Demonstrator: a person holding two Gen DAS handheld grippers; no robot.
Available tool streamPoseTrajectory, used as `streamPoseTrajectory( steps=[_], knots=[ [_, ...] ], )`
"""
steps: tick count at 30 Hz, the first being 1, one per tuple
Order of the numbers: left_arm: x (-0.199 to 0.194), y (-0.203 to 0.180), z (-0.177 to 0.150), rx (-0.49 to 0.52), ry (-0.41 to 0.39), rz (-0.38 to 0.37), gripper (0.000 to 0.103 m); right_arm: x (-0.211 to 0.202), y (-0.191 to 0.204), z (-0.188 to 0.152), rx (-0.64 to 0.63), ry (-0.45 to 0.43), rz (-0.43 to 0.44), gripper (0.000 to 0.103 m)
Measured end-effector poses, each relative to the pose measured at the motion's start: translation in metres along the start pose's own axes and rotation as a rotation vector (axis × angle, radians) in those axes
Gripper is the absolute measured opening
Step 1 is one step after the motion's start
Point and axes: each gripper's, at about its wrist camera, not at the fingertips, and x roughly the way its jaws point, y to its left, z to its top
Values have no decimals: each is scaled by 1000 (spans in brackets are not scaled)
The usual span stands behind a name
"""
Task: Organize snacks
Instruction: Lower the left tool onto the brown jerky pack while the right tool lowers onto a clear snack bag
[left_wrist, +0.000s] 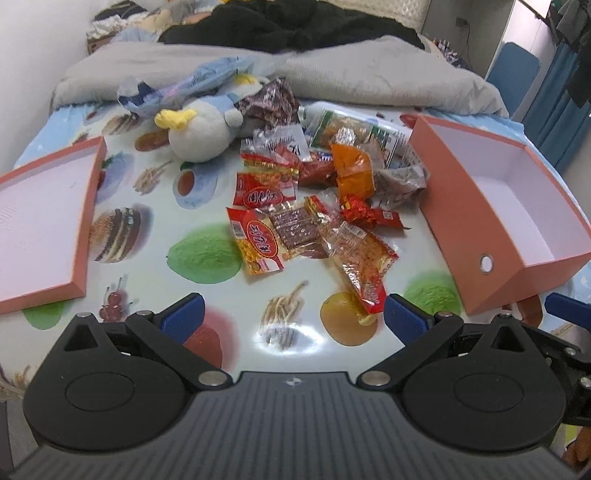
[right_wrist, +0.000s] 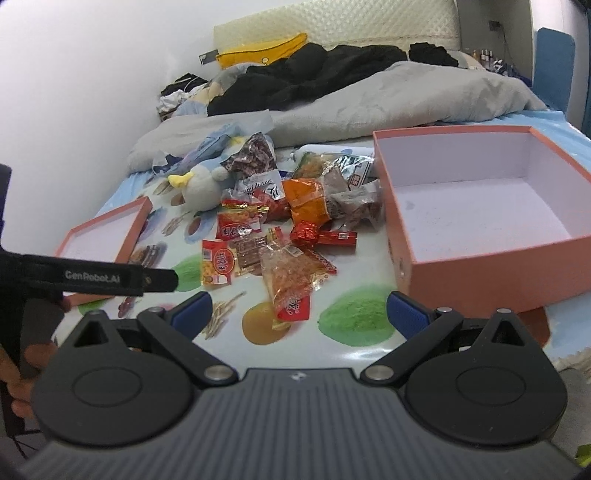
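Observation:
A pile of snack packets (left_wrist: 314, 199) lies in the middle of a fruit-printed cloth; it also shows in the right wrist view (right_wrist: 280, 236). The nearest one is a long clear-and-red packet (left_wrist: 362, 269) (right_wrist: 291, 284). An open salmon box (left_wrist: 506, 206) (right_wrist: 480, 221) stands empty to the right of the pile. Its lid (left_wrist: 40, 221) (right_wrist: 103, 236) lies upside down to the left. My left gripper (left_wrist: 293, 319) is open and empty, just short of the pile. My right gripper (right_wrist: 297, 314) is open and empty, near the long packet's end.
A grey plush bird (left_wrist: 207, 129) (right_wrist: 201, 188) lies behind the pile. A grey blanket (left_wrist: 332, 70) and black clothes (right_wrist: 314, 74) cover the bed beyond. The left gripper's body (right_wrist: 96, 277) reaches in at the right wrist view's left edge.

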Motion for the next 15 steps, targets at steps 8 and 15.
streamPoseTrajectory(
  steps=[8,15],
  knots=[
    [61,12,27,-7,61,-13,103,58,3,15,-24,60,-13,103],
    [130,27,60,18,113,-55,103,131,7,33,-118,148,34,103]
  ],
)
